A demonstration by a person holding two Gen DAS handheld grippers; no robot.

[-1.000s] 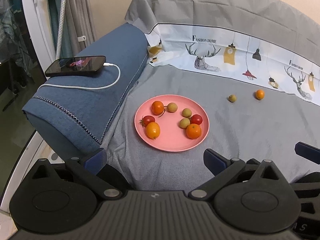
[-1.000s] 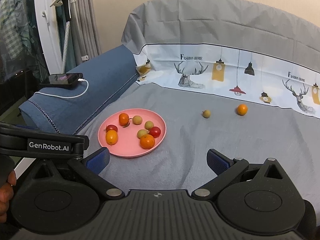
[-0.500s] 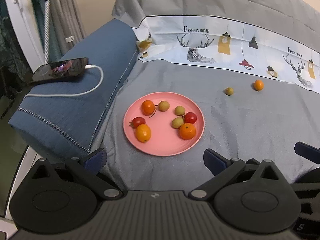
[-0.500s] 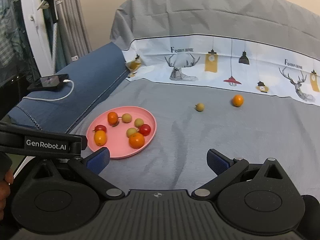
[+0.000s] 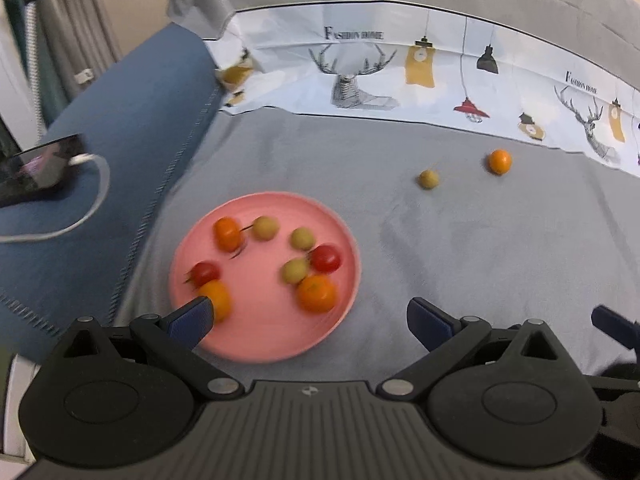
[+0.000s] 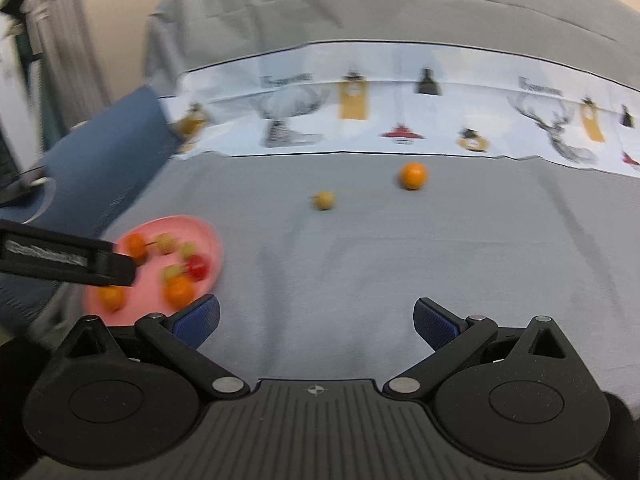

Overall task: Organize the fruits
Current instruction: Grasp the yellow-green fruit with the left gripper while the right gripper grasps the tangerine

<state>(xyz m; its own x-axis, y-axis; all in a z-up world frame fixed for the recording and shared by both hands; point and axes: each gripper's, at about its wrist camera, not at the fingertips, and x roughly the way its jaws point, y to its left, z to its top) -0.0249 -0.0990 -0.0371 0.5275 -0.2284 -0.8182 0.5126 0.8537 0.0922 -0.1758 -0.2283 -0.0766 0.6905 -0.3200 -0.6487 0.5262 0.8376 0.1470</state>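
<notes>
Orange fruit (image 6: 413,175) seemingly beyond right tongs (image 6: 316,322)

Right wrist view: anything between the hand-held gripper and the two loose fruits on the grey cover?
Nothing visible. The right hand-held gripper is open, and only bare grey cover lies between it and the yellow-green fruit and orange fruit.

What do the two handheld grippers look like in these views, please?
Both the left gripper and the right gripper have a matte black body with a ribbed centre panel carrying a small round emblem, two round black housings, black linkage arms with silver pivot pins, and dark blue textured finger pads. No cables or sleeves are visible.
</notes>
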